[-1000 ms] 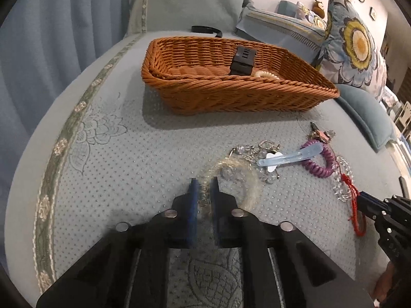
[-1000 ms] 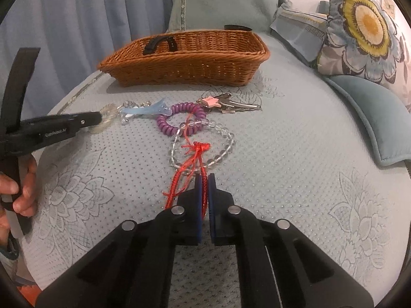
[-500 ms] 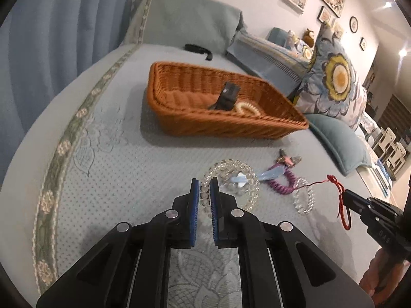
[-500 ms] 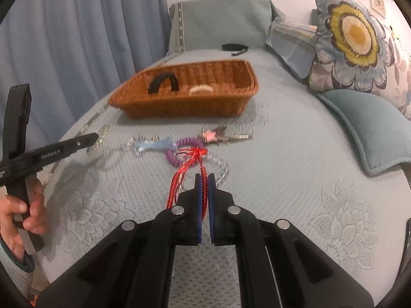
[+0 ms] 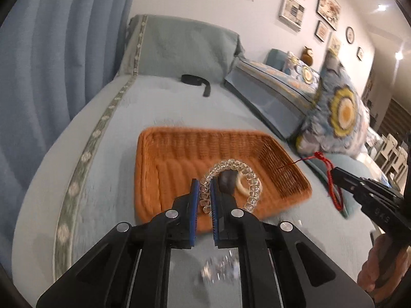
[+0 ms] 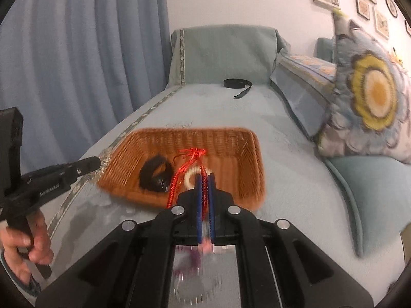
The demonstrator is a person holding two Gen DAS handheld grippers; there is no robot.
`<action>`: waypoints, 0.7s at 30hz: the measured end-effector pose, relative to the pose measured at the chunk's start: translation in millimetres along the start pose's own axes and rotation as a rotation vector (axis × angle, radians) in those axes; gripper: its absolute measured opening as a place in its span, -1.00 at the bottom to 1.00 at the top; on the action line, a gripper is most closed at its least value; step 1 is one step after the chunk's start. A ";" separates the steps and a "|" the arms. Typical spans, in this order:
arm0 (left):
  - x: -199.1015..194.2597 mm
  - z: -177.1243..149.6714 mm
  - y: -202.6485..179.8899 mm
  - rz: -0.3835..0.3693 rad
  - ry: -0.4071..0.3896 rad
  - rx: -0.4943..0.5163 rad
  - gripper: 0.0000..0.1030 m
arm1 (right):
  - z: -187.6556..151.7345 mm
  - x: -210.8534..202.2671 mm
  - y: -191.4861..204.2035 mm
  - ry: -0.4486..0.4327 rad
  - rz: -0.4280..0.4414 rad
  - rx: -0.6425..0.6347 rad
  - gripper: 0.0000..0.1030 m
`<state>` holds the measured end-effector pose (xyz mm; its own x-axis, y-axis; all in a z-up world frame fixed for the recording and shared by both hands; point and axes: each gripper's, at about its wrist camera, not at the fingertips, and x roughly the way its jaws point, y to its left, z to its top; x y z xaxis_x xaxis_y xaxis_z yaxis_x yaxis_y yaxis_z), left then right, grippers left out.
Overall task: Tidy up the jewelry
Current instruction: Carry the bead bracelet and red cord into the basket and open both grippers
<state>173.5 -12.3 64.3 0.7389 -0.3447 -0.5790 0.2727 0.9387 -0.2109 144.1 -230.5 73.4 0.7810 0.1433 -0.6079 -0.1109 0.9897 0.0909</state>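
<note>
My left gripper (image 5: 204,183) is shut on a clear bead bracelet (image 5: 232,165), which arcs up over the fingertips above the orange wicker basket (image 5: 167,159). The basket holds a dark item (image 5: 227,179) and a cream ring bracelet (image 5: 241,186). My right gripper (image 6: 204,179) is shut on a red cord (image 6: 191,154), held over the basket (image 6: 231,151), where a black item (image 6: 155,173) and the cream ring (image 6: 190,177) lie. Each view shows the other gripper: the right one (image 5: 341,173) with the red cord (image 5: 331,179), the left one (image 6: 96,163) with beads. Below my right fingers, blurred beads (image 6: 192,290) show.
The basket sits on a light blue bedspread (image 5: 102,154). A black strap (image 5: 195,80) lies further up the bed. Patterned pillows and a floral cushion (image 6: 372,95) line the right side, and a blue curtain (image 6: 77,64) hangs on the left. A hand (image 6: 23,246) grips the left tool.
Both grippers have risen off the bedspread and moved toward the basket, the left carrying the clear bracelet, the right the red cord. The other jewelry has dropped below the views.
</note>
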 end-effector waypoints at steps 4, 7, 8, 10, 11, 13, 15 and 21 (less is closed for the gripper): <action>37.3 19.5 1.6 0.039 0.027 0.015 -0.86 | 18.8 49.3 -3.7 0.065 -0.010 0.005 -0.94; 58.8 23.2 2.0 0.065 0.060 0.025 -0.86 | 21.2 80.9 -7.6 0.124 -0.012 0.011 -0.94; 66.4 23.7 2.6 0.071 0.074 0.027 -0.86 | 20.1 92.3 -9.4 0.148 -0.011 0.015 -0.94; 77.8 23.3 4.0 0.077 0.098 0.029 -0.86 | 17.5 108.1 -13.0 0.183 -0.012 0.025 -0.94; 81.1 22.4 4.5 0.079 0.105 0.030 -0.86 | 15.9 115.2 -15.1 0.198 -0.007 0.028 -0.94; 86.5 19.6 4.2 0.084 0.121 0.034 -0.86 | 12.1 122.7 -17.3 0.216 -0.009 0.026 -0.94; 92.8 18.0 3.7 0.087 0.138 0.041 -0.86 | 9.4 128.8 -18.8 0.230 -0.008 0.023 -0.94; 93.2 13.2 2.9 0.084 0.156 0.054 -0.59 | 6.4 125.6 -18.9 0.245 0.028 0.051 -0.93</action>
<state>251.3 -41.7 20.1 0.6571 -0.2564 -0.7089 0.2493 0.9614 -0.1166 248.2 -231.2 0.3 0.6047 0.1735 -0.7773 -0.0943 0.9847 0.1465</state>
